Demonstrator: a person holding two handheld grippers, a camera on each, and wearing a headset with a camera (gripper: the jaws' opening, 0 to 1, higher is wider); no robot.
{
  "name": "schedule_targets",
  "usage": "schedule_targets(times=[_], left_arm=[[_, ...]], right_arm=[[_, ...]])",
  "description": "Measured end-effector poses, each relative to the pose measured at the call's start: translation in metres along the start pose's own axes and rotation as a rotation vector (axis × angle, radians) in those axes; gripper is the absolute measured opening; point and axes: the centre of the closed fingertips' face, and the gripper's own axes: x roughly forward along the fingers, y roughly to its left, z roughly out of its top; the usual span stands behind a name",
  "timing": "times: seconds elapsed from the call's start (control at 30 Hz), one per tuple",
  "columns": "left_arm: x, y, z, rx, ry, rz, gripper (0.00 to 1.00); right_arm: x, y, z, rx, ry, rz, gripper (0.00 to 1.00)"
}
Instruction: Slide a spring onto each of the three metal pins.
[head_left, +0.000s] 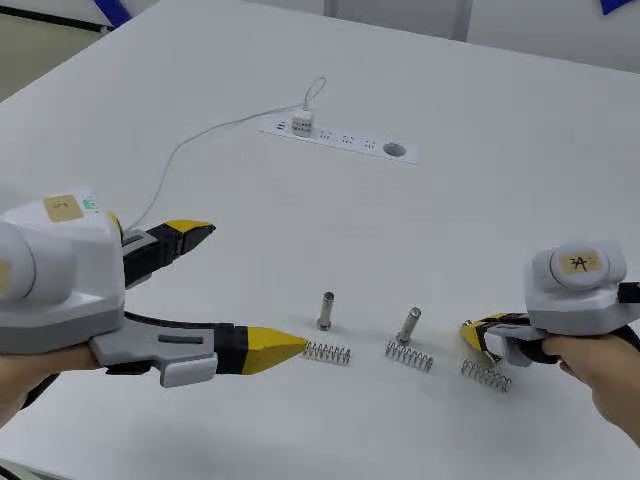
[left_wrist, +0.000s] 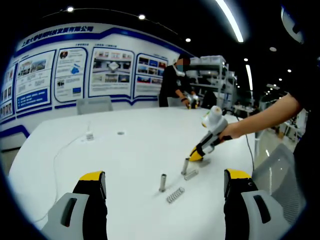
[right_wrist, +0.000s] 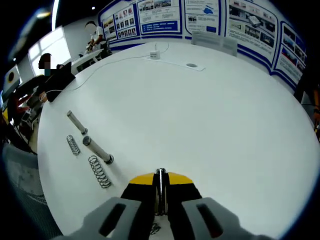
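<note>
1. since the left spring (head_left: 327, 352), mid spring (head_left: 409, 357) and right spring (head_left: 486, 375) are thin wire coils, they should be light, squashy and quick to roll or flick away. my judgement is to pinch one gently near one end, leaving the other mouth free for a pin.
2. by contrast the pins look like small steel pieces: stiff, smooth and likely slippery. a firm hold low on the shank would leave the rest bare for a spring.
3. the mid pin (head_left: 408, 325) stands upright on the table (head_left: 480, 200) and serves as the landmark. the left pin (head_left: 326, 310) stands upright to its left, apart from it. neither carries a spring yet.
4. all three springs lie flat on the person's side of the mid pin. the mid spring is just before it, the left spring off to its left before the left pin, and the right spring off to its right.
5. right of the mid pin, the right gripper (head_left: 476, 336) has its jaws together, clamped on what looks like the third pin (right_wrist: 160, 187). its tips sit just beside the right spring, and i cannot tell whether they touch it.
6. left of the mid pin, beyond the left pin, the left gripper (head_left: 257, 286) has its jaws wide apart and holds nothing. its nearer tip is just beside the left spring, and i cannot tell whether they touch.
</note>
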Motion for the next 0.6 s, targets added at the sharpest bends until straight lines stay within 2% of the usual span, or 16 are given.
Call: schedule_targets(times=[0.6], left_arm=[[0.003,-0.007,0.004,0.009,-0.005,-0.013,1.0]], right_arm=[[-0.015,0.004,0.005,-0.006,-0.047,-0.002,0.08]])
